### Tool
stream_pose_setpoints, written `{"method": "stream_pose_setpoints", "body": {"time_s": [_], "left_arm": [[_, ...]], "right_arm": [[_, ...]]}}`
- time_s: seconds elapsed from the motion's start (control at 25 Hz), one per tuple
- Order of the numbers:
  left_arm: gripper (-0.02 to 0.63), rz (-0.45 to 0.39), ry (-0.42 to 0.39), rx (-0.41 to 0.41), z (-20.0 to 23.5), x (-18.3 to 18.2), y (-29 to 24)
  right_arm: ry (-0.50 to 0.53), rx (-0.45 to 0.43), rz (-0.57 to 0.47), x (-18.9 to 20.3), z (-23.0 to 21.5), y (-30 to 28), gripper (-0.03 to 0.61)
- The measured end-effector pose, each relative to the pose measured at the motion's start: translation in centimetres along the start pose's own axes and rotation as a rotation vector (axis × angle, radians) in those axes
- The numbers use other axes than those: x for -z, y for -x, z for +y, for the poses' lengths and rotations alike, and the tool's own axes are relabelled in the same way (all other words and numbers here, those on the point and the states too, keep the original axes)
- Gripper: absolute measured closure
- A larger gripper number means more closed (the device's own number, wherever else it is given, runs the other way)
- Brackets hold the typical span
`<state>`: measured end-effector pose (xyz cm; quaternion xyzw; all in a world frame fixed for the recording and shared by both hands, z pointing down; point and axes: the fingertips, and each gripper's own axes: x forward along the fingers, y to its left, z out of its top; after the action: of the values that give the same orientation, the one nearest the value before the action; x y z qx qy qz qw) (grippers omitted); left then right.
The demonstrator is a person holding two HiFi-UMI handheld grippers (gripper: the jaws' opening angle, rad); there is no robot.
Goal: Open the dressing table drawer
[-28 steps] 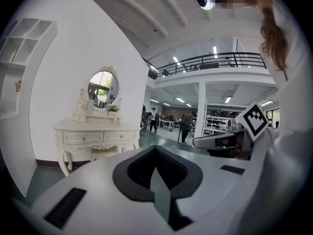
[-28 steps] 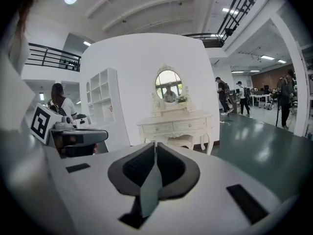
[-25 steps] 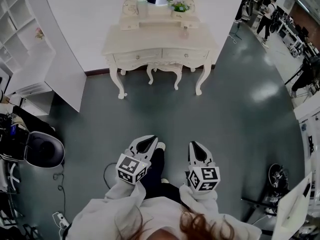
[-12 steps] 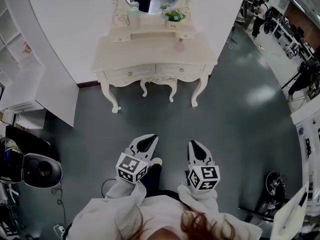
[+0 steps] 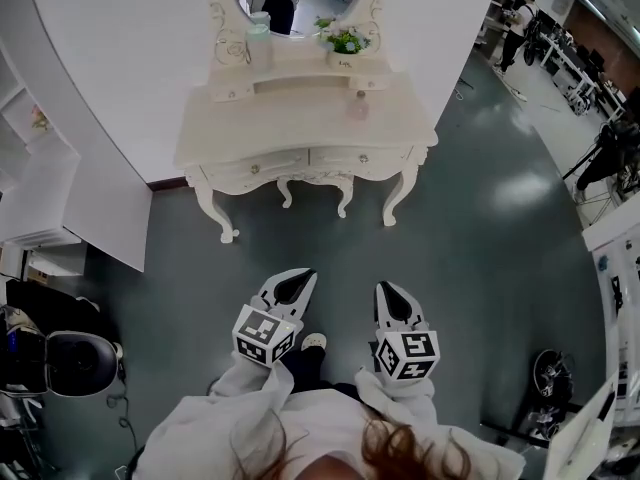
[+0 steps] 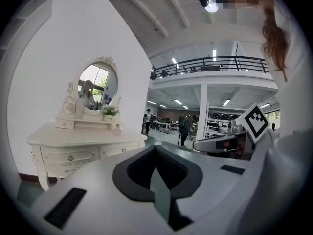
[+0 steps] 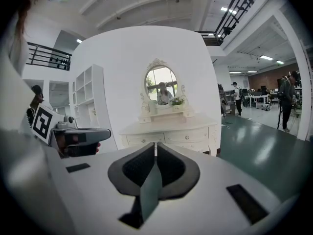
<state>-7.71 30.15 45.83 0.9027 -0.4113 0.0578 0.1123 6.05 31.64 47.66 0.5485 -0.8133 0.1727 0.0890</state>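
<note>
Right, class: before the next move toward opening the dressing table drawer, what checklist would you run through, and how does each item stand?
1. Both drawers shut: ok, the left drawer and right drawer sit flush.
2. The left gripper empty: ok, jaws together.
3. The right gripper empty: ok, jaws together.
4. Jaws open for grasping: not ok, both shut.
5. The dressing table within reach: not ok, floor lies between.
6. Which drawer is meant: cannot tell.
</note>
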Motion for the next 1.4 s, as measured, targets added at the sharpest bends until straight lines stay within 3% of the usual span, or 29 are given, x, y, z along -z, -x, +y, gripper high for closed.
{"method": "stream_pose_setpoints", "body": {"time_s": [0.84,1.4], "left_arm": [[0.597,0.035,-0.011,0.054,5.4,-0.4,-5.3],[0.597,0.027,-0.010,-0.023,9.1,-2.4,-11.8]], "right_arm": [[-0.016,0.040,0.005,-1.8,-2.1,-6.8,0.538],[0.015,-0.034,0.019,-5.1,-6.6,-13.8,0.538]]}}
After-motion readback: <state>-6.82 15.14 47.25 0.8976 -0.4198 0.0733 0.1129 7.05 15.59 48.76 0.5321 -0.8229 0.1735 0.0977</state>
